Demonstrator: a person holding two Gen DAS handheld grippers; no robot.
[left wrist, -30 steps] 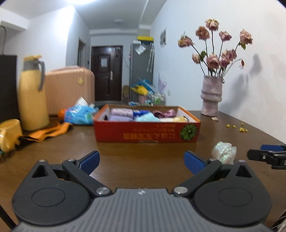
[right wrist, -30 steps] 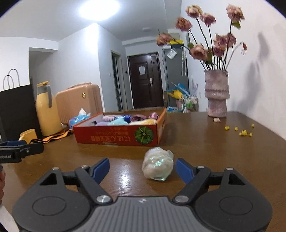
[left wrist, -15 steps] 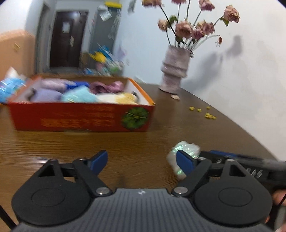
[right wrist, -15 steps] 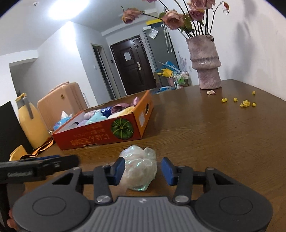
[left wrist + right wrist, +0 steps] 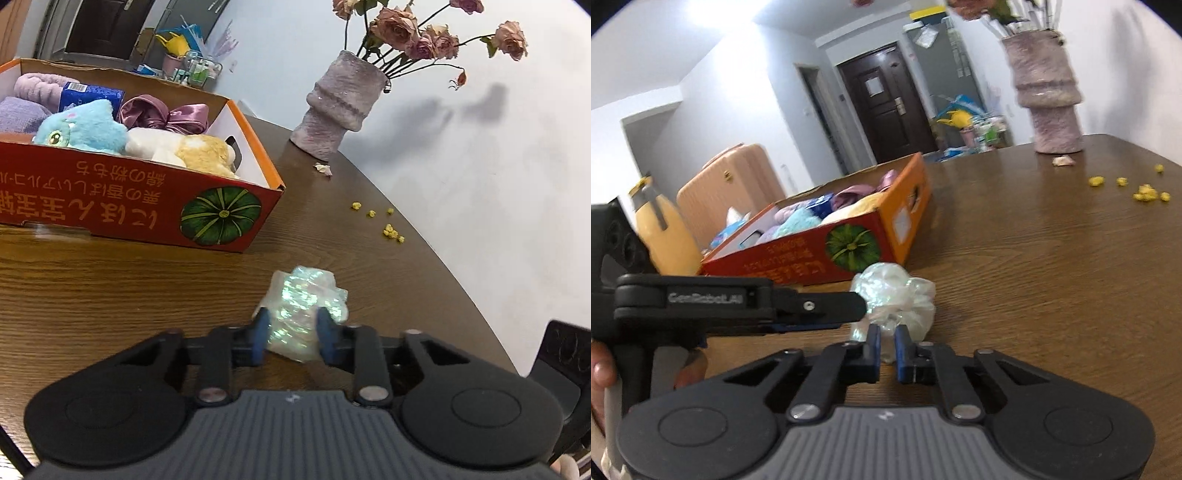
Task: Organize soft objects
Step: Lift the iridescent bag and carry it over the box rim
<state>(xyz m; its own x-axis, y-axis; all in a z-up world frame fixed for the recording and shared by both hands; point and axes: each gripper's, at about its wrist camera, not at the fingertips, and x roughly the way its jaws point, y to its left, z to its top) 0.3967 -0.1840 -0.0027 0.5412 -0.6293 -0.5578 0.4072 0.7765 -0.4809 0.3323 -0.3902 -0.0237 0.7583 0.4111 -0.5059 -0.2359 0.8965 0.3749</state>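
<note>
The shiny plastic bundle (image 5: 304, 310) was a small crumpled ball of see-through wrap that glinted green, blue and pink. It lay on the brown wooden table (image 5: 92, 295), near the front corner of the orange cardboard box (image 5: 221, 218) with a green pumpkin picture on it.

The left gripper (image 5: 291, 338) had just been closing, and its blue pads pressed the bundle from both sides. The right gripper (image 5: 886, 349) had also just been closing. Its fingers (image 5: 873, 345) stood very close together and pinched a thin bit of wrap at the bundle's near edge.

The left wrist view looked down into the box. It showed a blue plush toy (image 5: 79, 127), a white and yellow plush toy (image 5: 184, 151), a purple satin bow (image 5: 162, 114) and lilac cloths (image 5: 22, 110). It also showed the dried roses (image 5: 413, 29) in the pink vase (image 5: 338, 107), and yellow crumbs (image 5: 391, 230) on the table.

The right wrist view showed the box from lower down, so the toys were mostly hidden. It showed the left gripper from the side, reaching in to the bundle, with a person's fingers (image 5: 600, 373) on its handle. Behind were a yellow jug (image 5: 666, 236), a peach suitcase (image 5: 731, 188) and a dark door (image 5: 882, 107).
</note>
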